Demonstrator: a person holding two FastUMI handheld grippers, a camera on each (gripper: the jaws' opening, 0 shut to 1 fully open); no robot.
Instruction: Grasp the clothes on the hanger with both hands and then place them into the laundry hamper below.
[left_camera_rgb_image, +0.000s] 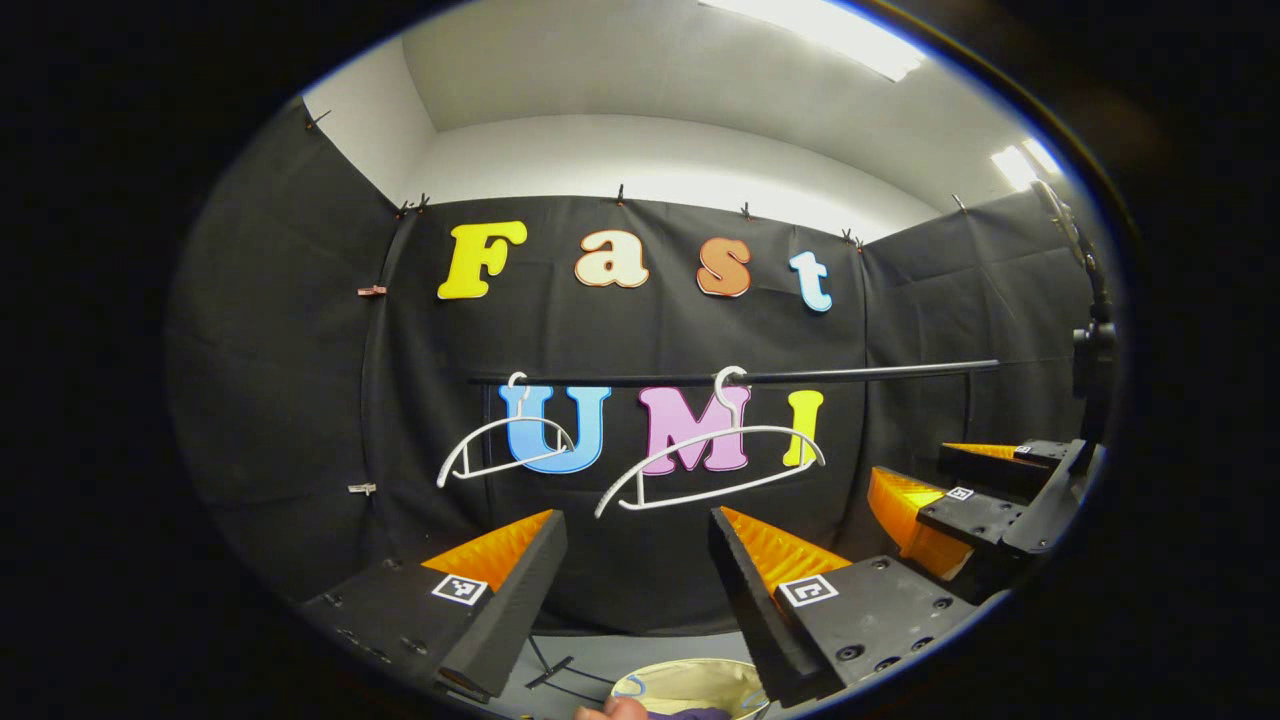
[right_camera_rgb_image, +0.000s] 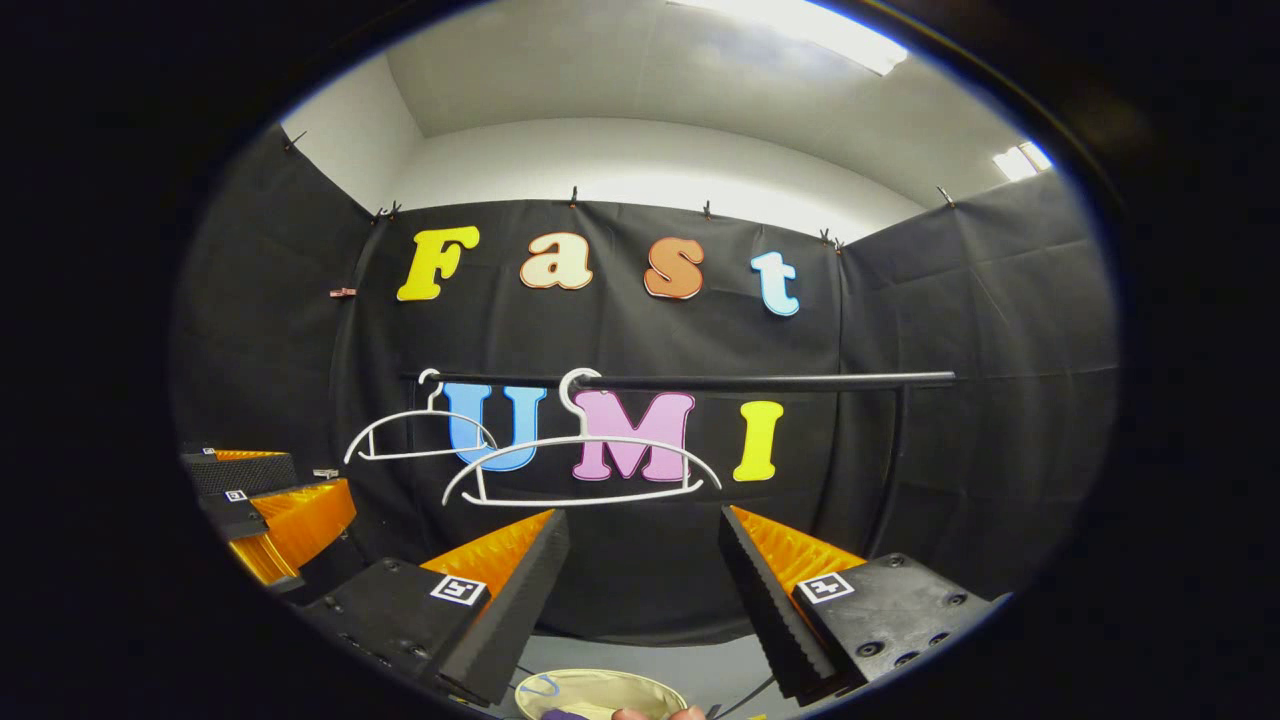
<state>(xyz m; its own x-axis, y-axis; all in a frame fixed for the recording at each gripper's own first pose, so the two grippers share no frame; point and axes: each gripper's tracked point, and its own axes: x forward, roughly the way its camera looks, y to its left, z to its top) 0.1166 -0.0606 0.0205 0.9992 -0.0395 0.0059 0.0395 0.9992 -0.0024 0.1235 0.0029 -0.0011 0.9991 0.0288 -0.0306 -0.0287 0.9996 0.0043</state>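
Below both wide-open, empty tongs (left_camera_rgb_image: 637, 590) (right_camera_rgb_image: 640, 590), seemingly purple clothes (left_camera_rgb_image: 690, 714) fill the hamper (left_camera_rgb_image: 690, 682).

Two bare hangers (left_camera_rgb_image: 712, 460) hang on the rail (left_camera_rgb_image: 735, 378); the left gripper (left_camera_rgb_image: 640, 580) jaws gape above the hamper (left_camera_rgb_image: 690, 685).

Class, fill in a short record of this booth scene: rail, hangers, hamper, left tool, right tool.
rail: black bar across the wall
hangers: two white ones, and, both bare
hamper: cream rim below, purple cloth inside
left tool: open, holding nothing
right tool: open, holding nothing
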